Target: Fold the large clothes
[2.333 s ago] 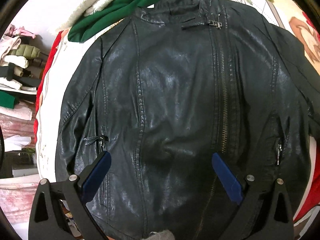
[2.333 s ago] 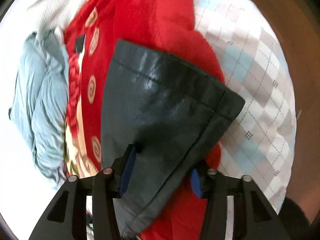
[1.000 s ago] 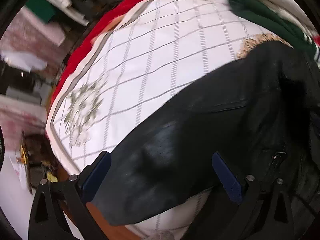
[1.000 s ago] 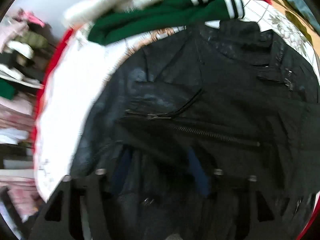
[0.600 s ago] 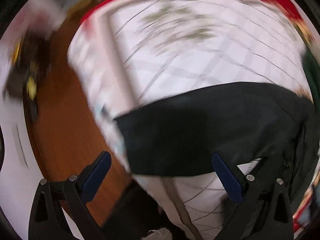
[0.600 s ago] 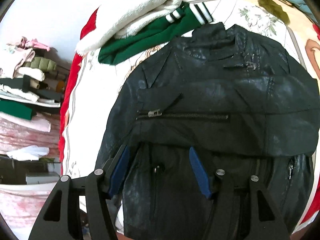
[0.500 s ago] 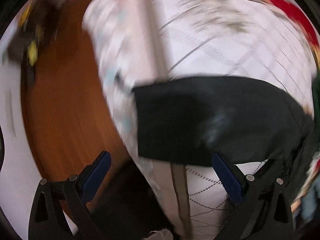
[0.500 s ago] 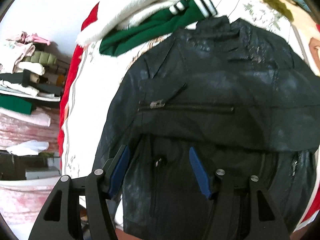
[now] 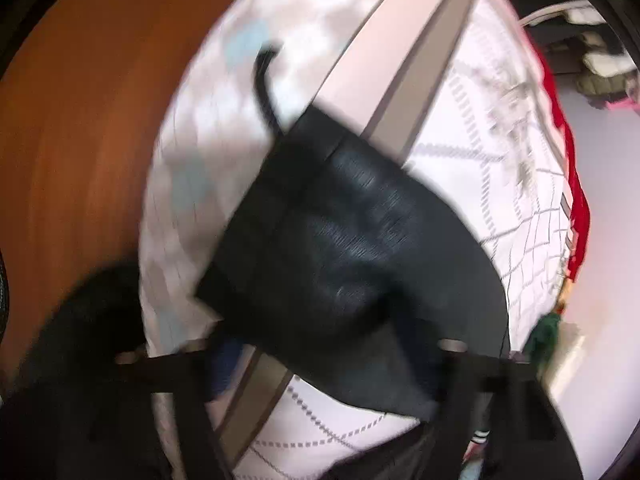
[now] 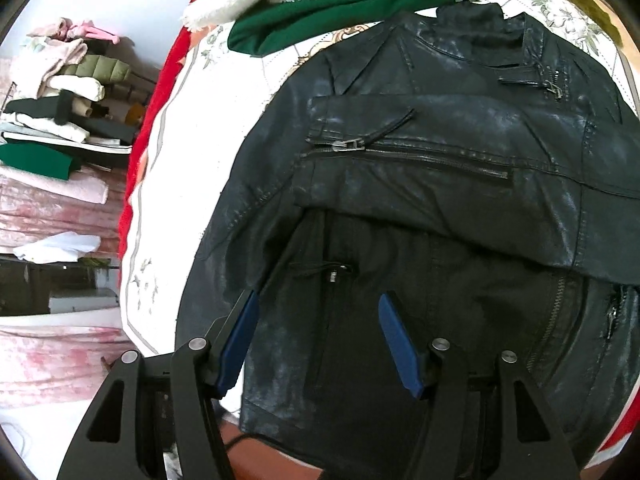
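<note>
Here: one black jacket (image 10: 440,200), one sleeve (image 9: 340,248), two tools.

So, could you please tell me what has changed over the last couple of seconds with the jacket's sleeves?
The right gripper carried one sleeve across the black leather jacket, let go, and now hovers open. The left gripper swung away from the jacket's front to the other sleeve's cuff at the bed edge. The green garment stayed put.

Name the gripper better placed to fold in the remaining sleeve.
Left. The left gripper is right at the unfolded sleeve lying out on the bedspread. The right gripper hangs open over the jacket body, where one sleeve already lies across the chest.
</note>
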Demonstrator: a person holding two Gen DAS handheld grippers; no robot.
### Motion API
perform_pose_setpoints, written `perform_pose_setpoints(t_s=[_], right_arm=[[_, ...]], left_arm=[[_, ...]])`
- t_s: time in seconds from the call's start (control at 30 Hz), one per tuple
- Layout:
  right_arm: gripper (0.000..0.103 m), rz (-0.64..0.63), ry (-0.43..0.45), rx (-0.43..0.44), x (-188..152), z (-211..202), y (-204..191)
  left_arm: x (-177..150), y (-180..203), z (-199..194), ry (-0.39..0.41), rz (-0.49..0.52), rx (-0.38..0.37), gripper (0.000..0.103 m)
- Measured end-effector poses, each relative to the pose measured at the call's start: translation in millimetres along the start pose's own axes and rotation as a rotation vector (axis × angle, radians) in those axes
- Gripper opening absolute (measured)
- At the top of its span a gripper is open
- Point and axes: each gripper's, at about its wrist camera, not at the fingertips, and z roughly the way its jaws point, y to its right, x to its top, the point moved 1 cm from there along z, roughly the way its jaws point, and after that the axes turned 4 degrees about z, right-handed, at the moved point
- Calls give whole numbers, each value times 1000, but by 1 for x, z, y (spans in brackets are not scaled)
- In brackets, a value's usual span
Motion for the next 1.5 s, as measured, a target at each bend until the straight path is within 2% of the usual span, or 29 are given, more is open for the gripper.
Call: perform_pose_setpoints(t_s=[0.03, 0.1, 0.17, 0.23, 0.3, 0.33, 0.4, 0.47, 0.53, 0.63, 0.73, 0.8, 0.93, 1.03, 1.13, 1.2, 1.3, 1.37, 1.4, 1.43, 1.47, 1.5], right_arm=[[64, 1, 7, -14, 0, 0, 2], [64, -5, 23, -70, 1, 0, 4], [64, -24, 38, -156, 4, 0, 4], [64, -55, 66, -310, 6, 1, 6], [79, -81, 79, -416, 10, 3, 10], [89, -98, 90, -473, 12, 4, 12], [90, -146, 118, -557, 17, 7, 16], [90, -142, 129, -579, 21, 7, 21], [90, -106, 131, -560, 27, 5, 31], [90, -20, 145, -517, 36, -8, 54], [90, 63, 162, -486, 38, -25, 76], [90, 135, 175, -468, 39, -43, 104], [90, 242, 198, -488, 34, -75, 159], [90, 316, 211, -522, 26, -97, 206], [90, 374, 210, -549, 16, -111, 248], [90, 411, 204, -557, 7, -118, 273], [90, 456, 193, -553, -5, -126, 300], [90, 485, 197, -525, -12, -131, 314], [90, 498, 200, -511, -16, -133, 318], [90, 505, 202, -502, -17, -134, 322], [90, 517, 211, -475, -19, -137, 326], [90, 525, 218, -453, -20, -139, 329]], left_arm=[[2, 8, -7, 40, 37, 33, 22], [4, 27, -20, 115, 122, 93, 14], [8, 49, -35, 199, 239, 141, 11], [1, 76, -51, 292, 392, 186, 9], [-9, 110, -68, 380, 550, 206, 8], [-12, 126, -75, 414, 625, 219, 8], [-24, 161, -87, 472, 771, 215, 7], [-39, 194, -95, 515, 903, 209, 7], [-58, 226, -99, 545, 1024, 187, 7], [-95, 273, -95, 547, 1168, 127, 6], [-151, 313, -85, 497, 1321, 31, 6], [-201, 337, -75, 424, 1426, -49, 6], [-322, 361, -38, 184, 1653, -173, 6], [-418, 355, -5, 12, 1796, -237, 6], [-495, 336, 24, -141, 1900, -256, 6], [-533, 322, 45, -223, 1956, -225, 6], [-562, 294, 65, -279, 2018, -140, 8], [-562, 284, 75, -303, 2012, -101, 12], [-558, 278, 79, -323, 2000, -95, 22], [-553, 276, 79, -341, 1982, -92, 41], [-546, 276, 76, -357, 1964, -97, 56], [-540, 279, 77, -366, 1939, -110, 84]])
